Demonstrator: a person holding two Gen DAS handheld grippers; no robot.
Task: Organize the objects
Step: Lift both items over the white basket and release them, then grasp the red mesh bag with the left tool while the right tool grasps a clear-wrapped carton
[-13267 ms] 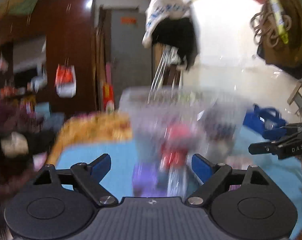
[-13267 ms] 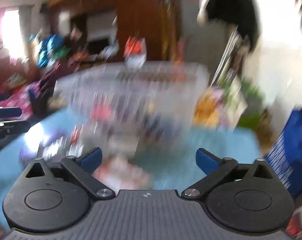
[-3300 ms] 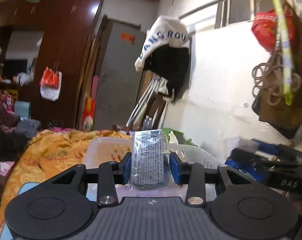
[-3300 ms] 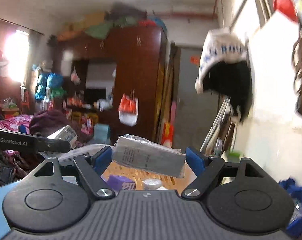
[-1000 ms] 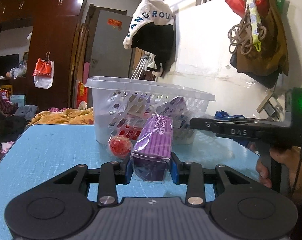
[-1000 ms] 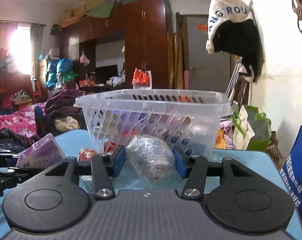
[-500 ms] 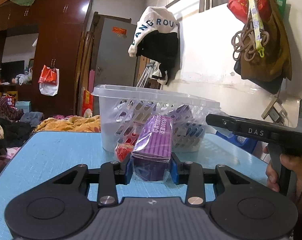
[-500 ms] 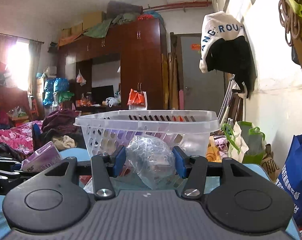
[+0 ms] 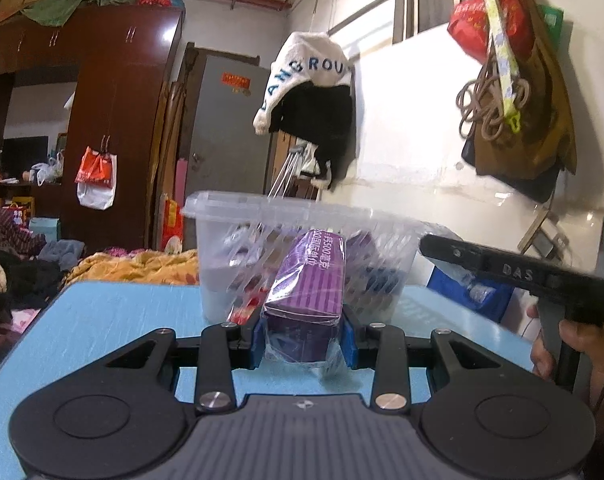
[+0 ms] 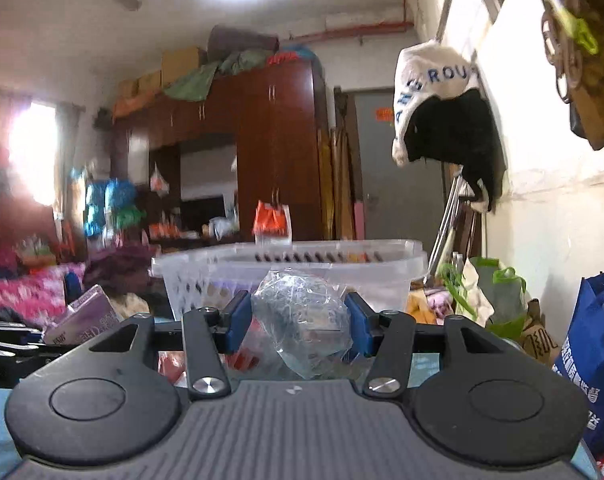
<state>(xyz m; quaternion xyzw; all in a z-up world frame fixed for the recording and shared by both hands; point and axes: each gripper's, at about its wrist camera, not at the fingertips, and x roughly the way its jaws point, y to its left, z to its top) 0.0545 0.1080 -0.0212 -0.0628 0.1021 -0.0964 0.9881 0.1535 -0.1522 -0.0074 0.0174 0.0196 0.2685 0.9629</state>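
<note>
The left gripper (image 9: pixel 304 330) clamps a purple pack (image 9: pixel 308 280), long axis pointing ahead at the basket (image 9: pixel 222 264) straight in front, its rim above the pack. The right gripper (image 10: pixel 298 322) pinches a clear wrapped bundle (image 10: pixel 302 320), level with the rim and seemingly nearer to clearing it.

Each gripper is built from a ribbed grey centre plate flanked by two round black discs with raised rings. Black angled links, pinned with silver screws, lead to blue fingers (image 9: pixel 257 334). On the right gripper (image 9: pixel 498 270), seen toward three o'clock, white "DAS" lettering is carried on a black bar. Bare skin of the right hand (image 9: pixel 570 344) is seen beside a thin dark cable.
</note>
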